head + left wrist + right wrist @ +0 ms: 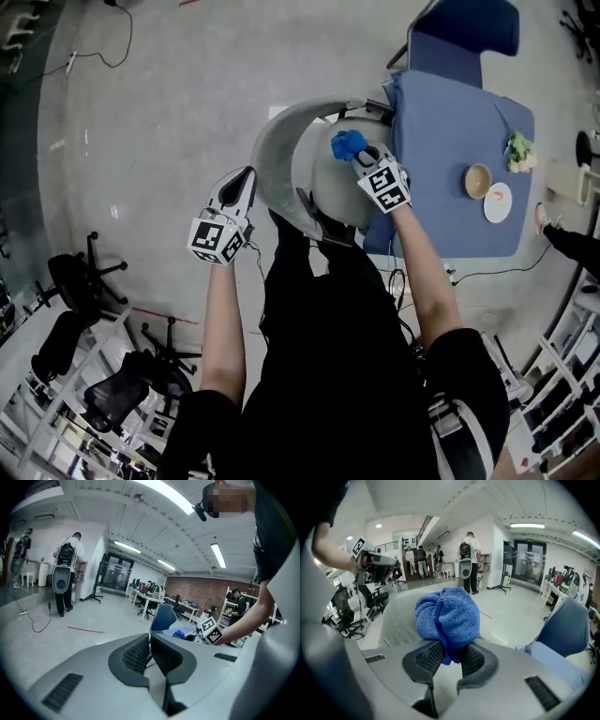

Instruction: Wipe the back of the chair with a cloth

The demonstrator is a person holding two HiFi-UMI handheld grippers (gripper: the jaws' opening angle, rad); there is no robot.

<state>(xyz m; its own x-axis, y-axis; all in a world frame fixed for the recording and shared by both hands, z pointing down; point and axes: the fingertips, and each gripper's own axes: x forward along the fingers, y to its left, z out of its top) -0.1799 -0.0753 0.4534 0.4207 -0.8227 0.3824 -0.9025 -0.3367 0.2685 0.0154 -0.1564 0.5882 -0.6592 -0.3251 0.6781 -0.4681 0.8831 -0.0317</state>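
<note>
Pinching only a fold, the right tongs (446,657) clamp the cloth (449,613); I judge it may slip out when it rubs the chair back (398,616) just beyond it. The left tongs (150,649), closed on nothing, hang near the back's rim and do not steady it, so the chair may turn. Its base is hidden.

Bunched blue cloth (447,618) — in right tool (449,656), seemingly against grey chair back (274,155)

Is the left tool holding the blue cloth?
No, the left tool is shut and empty; the right tool grips the blue cloth.
</note>
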